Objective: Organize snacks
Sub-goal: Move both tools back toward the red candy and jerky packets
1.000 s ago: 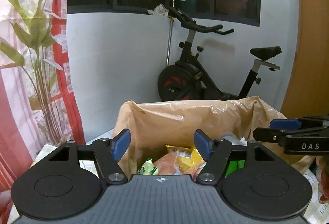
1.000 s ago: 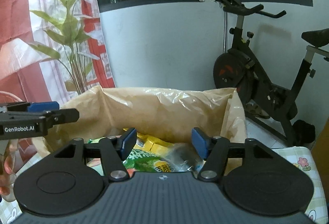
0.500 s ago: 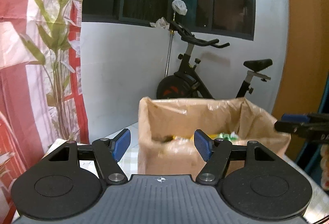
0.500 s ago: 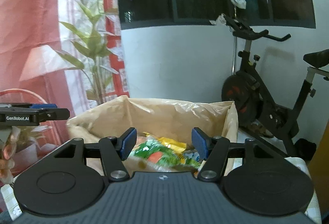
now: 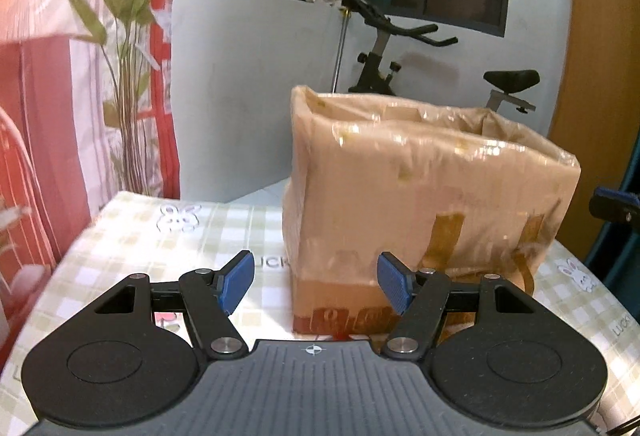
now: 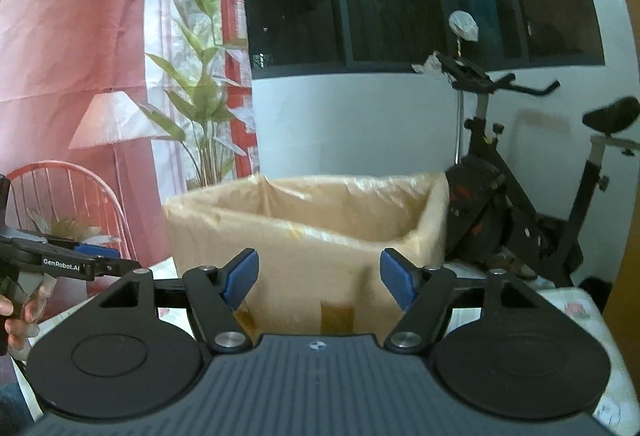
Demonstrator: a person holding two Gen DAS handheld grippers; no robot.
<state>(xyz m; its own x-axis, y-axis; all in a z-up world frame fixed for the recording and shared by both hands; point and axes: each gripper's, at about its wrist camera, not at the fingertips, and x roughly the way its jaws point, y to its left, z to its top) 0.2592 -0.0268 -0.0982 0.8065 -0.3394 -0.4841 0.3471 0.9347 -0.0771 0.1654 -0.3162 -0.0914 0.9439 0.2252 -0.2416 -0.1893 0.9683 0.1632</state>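
**Grippers back off from the lined snack box, both empty**

Cardboard, taped and lined with a thin plastic bag, fills the view ahead of both tools: the snack box stands upright on the checked tablecloth, with the bag's edge folded over its rim. From this low angle neither camera sees inside, so no snack packet shows; whether any lie in the box cannot be told here.

The left gripper hangs just in front of the box's near corner, tilted a little downward, jaws released with only tablecloth and the box's lower edge showing between the blue pads. It holds nothing. A hand wraps its handle at the far left of the right wrist view.

The right gripper points nearly level at the box's long side. Its jaws have just been opening and stand apart with nothing between them; the box wall seen through the gap lies beyond the pads, not touching them.

Both tools sit side by side, short of the box and clear of its rim. That reads as a pause between items: hands free and low enough to seek the next packet on the table.
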